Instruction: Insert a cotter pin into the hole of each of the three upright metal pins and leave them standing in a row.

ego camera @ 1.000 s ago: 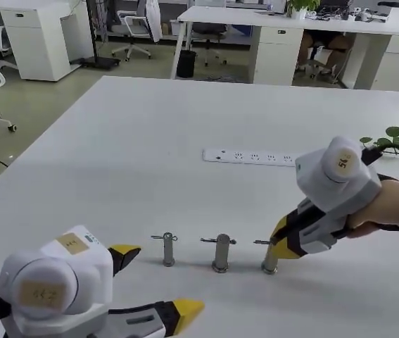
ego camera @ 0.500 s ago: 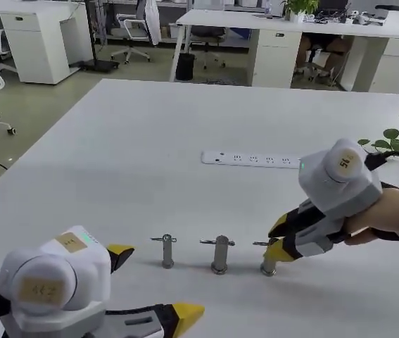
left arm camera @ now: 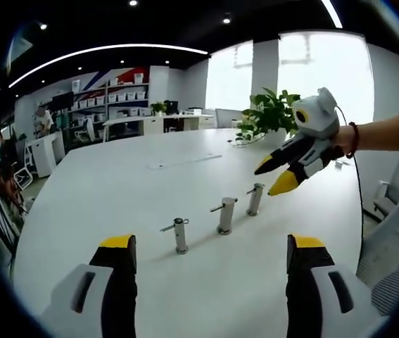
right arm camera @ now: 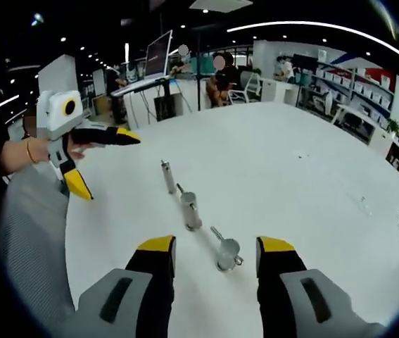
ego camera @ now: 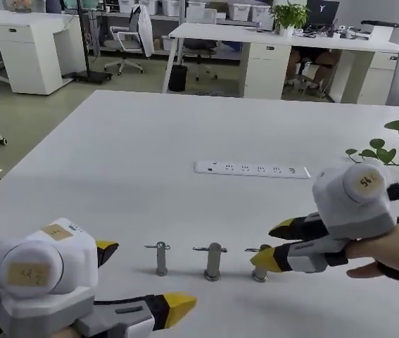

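Spanning the view, the white bench (ego camera: pixel 150 141) carries a power strip (ego camera: pixel 252 169); on the strip's near side, the left hand-held gripper (ego camera: pixel 145 277) and right hand-held gripper (ego camera: pixel 268 244) both hold their jaws spread and empty. Also nearer than the strip, three upright metal pins (ego camera: pixel 213 262) stand in a row, each with a cotter pin (ego camera: pixel 203 248) through its top, the rightmost just beside the right jaws' tips.
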A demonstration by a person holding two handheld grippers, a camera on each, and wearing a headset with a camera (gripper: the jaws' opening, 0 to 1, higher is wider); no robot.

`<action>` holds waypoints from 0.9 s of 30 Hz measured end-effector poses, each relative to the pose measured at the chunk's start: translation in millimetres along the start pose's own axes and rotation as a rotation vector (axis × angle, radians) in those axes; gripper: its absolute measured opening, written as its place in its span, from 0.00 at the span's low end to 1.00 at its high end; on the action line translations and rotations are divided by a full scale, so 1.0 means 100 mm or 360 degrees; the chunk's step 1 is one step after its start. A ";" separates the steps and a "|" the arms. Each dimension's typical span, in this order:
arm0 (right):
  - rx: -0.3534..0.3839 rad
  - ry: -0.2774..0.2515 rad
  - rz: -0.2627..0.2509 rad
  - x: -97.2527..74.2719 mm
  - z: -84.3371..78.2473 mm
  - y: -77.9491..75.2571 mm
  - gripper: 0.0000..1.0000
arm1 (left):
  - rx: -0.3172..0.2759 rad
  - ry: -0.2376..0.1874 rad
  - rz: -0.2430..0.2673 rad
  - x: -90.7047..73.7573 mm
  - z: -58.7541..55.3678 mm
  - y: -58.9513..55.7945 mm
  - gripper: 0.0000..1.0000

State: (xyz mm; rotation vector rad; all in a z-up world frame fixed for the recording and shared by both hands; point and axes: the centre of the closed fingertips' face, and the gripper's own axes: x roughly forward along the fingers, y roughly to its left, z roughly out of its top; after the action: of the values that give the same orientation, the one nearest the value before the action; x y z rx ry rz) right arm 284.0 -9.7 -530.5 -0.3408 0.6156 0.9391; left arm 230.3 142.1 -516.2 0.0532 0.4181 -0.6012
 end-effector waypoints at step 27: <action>0.0516 -0.0289 -0.0380 -0.36 -0.17 0.49 0.82 | -0.0112 -0.0009 0.0139 -0.19 0.05 0.17 0.99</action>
State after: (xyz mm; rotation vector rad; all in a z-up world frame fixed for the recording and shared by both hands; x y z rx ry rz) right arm 221.7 -14.5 -522.1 -0.0362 0.5362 0.6205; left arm 227.2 165.3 -504.7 0.0025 0.4289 -0.5000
